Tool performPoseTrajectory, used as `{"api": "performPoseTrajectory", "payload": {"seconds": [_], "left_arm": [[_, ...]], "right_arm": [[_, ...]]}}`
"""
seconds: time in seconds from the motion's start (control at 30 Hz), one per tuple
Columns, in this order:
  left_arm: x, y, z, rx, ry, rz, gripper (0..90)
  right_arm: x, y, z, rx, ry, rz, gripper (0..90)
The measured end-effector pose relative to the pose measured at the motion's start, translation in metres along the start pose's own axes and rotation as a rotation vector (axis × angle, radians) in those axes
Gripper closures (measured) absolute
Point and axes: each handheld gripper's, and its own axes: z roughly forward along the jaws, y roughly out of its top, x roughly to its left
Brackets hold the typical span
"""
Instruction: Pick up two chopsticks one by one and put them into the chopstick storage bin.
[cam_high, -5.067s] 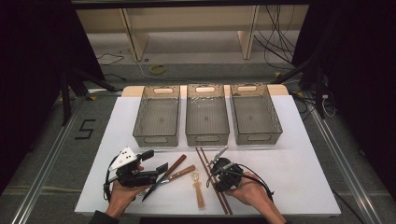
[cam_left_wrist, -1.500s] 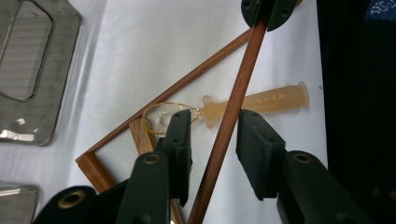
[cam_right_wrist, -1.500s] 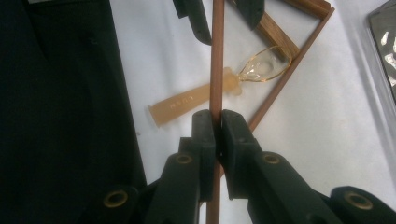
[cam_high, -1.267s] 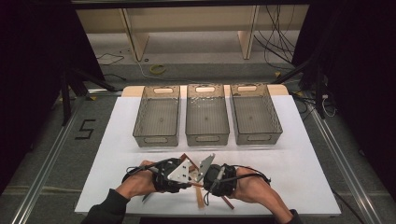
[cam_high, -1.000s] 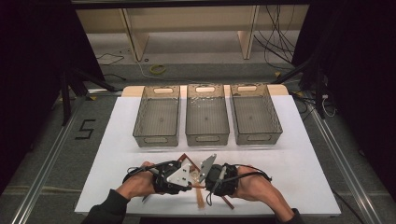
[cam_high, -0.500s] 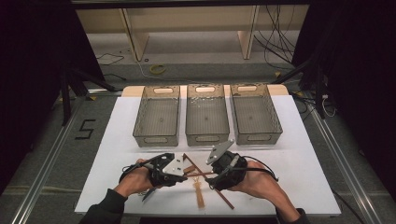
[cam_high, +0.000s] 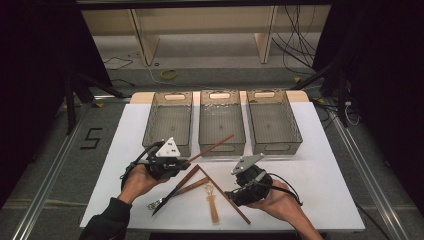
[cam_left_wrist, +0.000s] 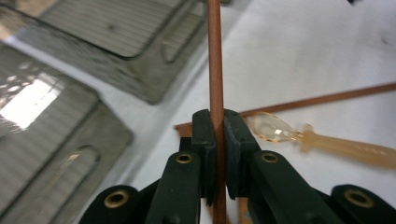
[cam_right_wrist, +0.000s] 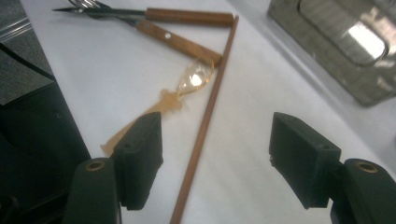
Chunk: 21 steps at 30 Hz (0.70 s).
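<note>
A: What does my left claw (cam_left_wrist: 217, 133) view add?

B: Its jaws are clamped on a thin reddish-brown chopstick (cam_left_wrist: 215, 56). The high view shows that stick raised, slanting toward the middle bin (cam_high: 222, 120).

A: And my right claw (cam_right_wrist: 215, 151)?

B: Its jaws have just been opening, nothing gripped; a second chopstick (cam_right_wrist: 205, 116) lies on the white surface (cam_right_wrist: 261, 121) between them, beside an amber spoon (cam_right_wrist: 180, 91).

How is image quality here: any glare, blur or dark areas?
High view: table evenly lit, surroundings dark. Left gripper view: chopstick fairly sharp, bins blurred, with glare at left. Right gripper view: jaws soft, glare on a bin, amber spoon glinting.
</note>
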Motion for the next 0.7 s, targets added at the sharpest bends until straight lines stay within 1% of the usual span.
{"api": "performPoseTrajectory", "payload": {"seconds": [0.03, 0.17, 0.33, 0.53, 0.7], "left_arm": [[0.004, 0.001, -0.001, -0.002, 0.007, -0.017, 83.8], [0.02, 0.004, -0.003, -0.011, 0.049, -0.075, 83.9], [0.04, 0.009, -0.006, -0.003, 0.098, -0.12, 83.9], [0.064, 0.015, -0.008, 0.021, 0.149, -0.161, 83.9], [0.086, 0.015, -0.005, 0.028, 0.18, -0.233, 83.9]], "right_arm": [[-0.001, -0.002, 0.001, 0.006, -0.005, 0.011, 35.1], [-0.001, -0.008, 0.006, 0.026, -0.004, 0.023, 33.5], [-0.001, -0.012, 0.009, 0.036, 0.004, 0.028, 32.4], [-0.002, -0.015, 0.011, 0.05, 0.009, 0.038, 32.3], [-0.001, -0.017, 0.013, 0.057, 0.015, 0.036, 31.8]]}}
